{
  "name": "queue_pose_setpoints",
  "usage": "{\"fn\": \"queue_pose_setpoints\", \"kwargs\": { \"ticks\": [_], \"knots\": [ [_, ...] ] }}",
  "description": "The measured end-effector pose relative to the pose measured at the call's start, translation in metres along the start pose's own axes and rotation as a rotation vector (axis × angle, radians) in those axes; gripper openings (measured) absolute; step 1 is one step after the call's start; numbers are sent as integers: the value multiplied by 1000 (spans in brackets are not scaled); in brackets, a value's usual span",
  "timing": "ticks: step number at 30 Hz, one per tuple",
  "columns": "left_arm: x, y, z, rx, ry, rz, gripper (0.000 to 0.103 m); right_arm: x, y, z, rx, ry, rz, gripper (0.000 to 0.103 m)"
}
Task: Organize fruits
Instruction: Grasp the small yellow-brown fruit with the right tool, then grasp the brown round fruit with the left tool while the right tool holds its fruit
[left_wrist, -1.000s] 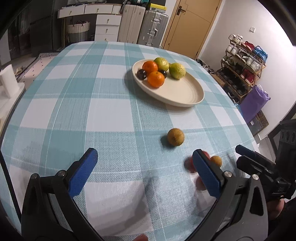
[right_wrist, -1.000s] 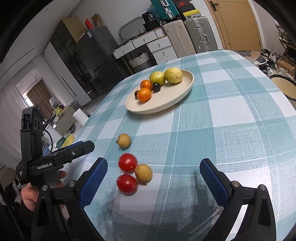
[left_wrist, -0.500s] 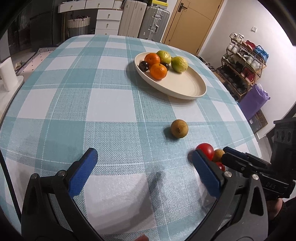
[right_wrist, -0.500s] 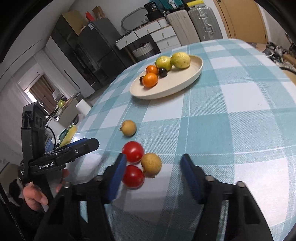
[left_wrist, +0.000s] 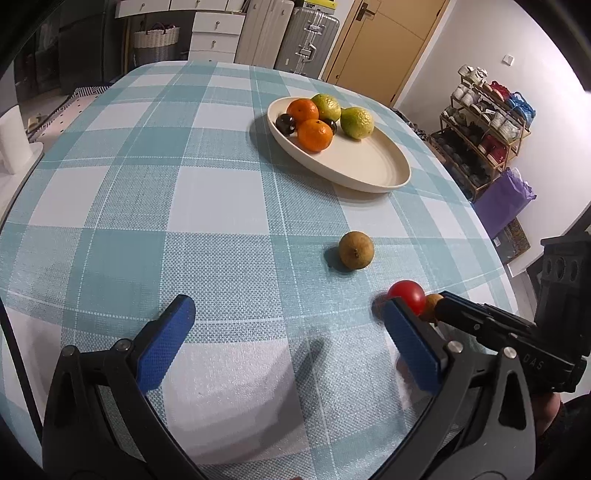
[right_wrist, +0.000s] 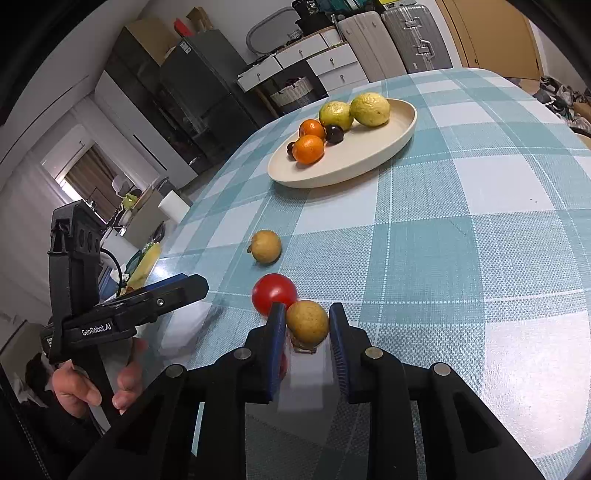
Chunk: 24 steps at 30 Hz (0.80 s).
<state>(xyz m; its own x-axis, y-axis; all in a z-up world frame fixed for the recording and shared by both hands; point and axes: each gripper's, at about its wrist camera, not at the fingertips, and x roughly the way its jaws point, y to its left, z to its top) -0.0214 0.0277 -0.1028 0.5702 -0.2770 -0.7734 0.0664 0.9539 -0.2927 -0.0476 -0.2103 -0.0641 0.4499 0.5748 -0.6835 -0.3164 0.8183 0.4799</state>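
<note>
A brown fruit sits on the checked table, clamped between the right gripper pads, touching a tomato. Beyond lie another brown fruit and the plate. The left gripper hovers wide apart.

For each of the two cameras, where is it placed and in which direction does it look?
Left wrist: sits on the left tool, open, facing across the checked table toward the cream oval plate.
Right wrist: sits on the right tool, shut on a small tan round fruit; the left hand shows.
Shared: plate, the red tomato, each other's tool.
</note>
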Motion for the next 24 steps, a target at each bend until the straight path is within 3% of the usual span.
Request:
{"fn": "queue_pose_setpoints", "kwargs": {
  "ticks": [24],
  "knots": [
    [23, -15, 16, 19, 49, -7, 101, -15, -15, 9, 28, -92, 40, 25]
  ]
}}
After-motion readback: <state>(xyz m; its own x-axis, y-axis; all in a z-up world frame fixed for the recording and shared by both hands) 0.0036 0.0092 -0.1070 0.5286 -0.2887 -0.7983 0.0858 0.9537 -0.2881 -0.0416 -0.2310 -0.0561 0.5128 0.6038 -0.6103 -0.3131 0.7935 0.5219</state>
